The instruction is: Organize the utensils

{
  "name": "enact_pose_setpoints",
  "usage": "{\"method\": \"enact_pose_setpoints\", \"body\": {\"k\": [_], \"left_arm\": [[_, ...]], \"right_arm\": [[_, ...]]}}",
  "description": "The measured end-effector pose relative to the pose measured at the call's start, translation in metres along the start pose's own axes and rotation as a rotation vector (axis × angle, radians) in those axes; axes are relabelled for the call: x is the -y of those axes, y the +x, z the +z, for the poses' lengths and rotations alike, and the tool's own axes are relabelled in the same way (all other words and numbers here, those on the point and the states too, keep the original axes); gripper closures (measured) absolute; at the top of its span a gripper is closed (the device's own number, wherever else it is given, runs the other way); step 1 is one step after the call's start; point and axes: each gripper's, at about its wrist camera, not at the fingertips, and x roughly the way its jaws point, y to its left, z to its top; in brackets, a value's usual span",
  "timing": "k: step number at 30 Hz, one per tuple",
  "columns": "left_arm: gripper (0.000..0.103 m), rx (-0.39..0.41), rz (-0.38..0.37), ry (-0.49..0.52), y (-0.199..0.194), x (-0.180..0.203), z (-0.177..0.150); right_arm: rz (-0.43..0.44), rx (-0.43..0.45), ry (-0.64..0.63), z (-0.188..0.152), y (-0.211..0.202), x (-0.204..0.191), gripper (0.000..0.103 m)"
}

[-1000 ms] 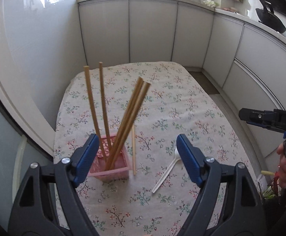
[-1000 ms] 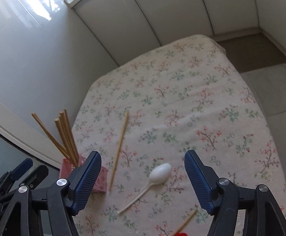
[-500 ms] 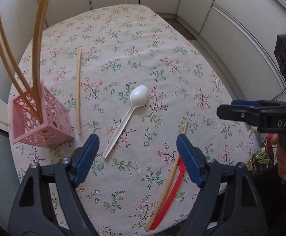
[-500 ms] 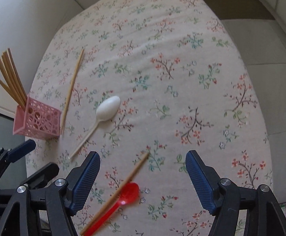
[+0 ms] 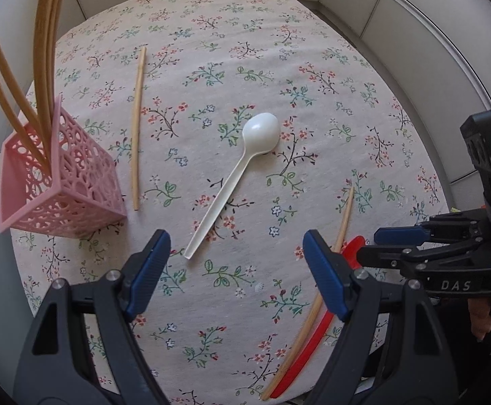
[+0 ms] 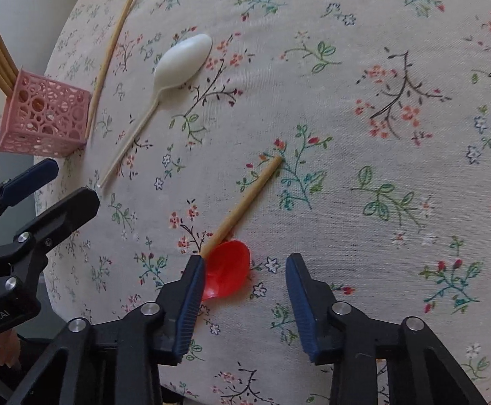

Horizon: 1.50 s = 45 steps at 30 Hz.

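Observation:
A pink lattice holder (image 5: 59, 182) with several wooden chopsticks (image 5: 44, 50) stands at the table's left; it also shows in the right wrist view (image 6: 44, 114). A loose chopstick (image 5: 137, 128) lies beside it. A white plastic spoon (image 5: 235, 175) lies mid-table. A second chopstick (image 5: 343, 219) and a red spoon (image 6: 226, 270) lie near the front right edge. My left gripper (image 5: 237, 270) is open and empty above the white spoon's handle end. My right gripper (image 6: 245, 300) is open, low over the red spoon's bowl.
The floral tablecloth (image 5: 279, 67) covers a rounded table. White cabinet panels (image 5: 431, 40) curve around the far and right sides. The right gripper body (image 5: 447, 256) shows in the left wrist view; the left gripper's fingers (image 6: 32, 209) show in the right wrist view.
Both grippers have tilted down and come closer to the table. The right gripper has closed in over the red spoon and chopstick; both stay open.

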Motion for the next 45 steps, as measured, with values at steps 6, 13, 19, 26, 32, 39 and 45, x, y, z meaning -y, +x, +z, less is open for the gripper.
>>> {"method": "enact_pose_setpoints", "body": {"k": [6,13,19,26,32,39,45], "left_arm": [[0.022,0.002,0.004,-0.006,0.000,-0.003,0.001],[0.022,-0.010,0.005,0.005,0.005,0.001,0.002],[0.026,-0.031,-0.028,0.013,0.015,0.014,0.008],[0.029,-0.020,-0.028,0.021,0.015,0.023,0.015],[0.029,-0.031,-0.017,0.005,0.016,0.007,0.010],[0.029,-0.035,-0.011,-0.027,0.015,-0.008,0.007],[0.029,-0.029,-0.019,-0.023,0.013,-0.006,0.006]], "right_arm": [[0.020,0.012,0.017,0.002,0.005,0.003,0.081],[0.043,0.013,0.000,0.004,0.000,0.004,0.100],[-0.003,0.072,-0.036,-0.004,-0.032,0.007,0.101],[0.075,-0.011,0.008,-0.001,-0.008,0.016,0.065],[0.097,-0.010,-0.019,0.005,0.004,0.003,0.063],[-0.034,0.022,-0.135,0.005,0.012,-0.020,0.086],[0.031,0.006,-0.109,0.000,0.005,-0.004,0.098]]}}
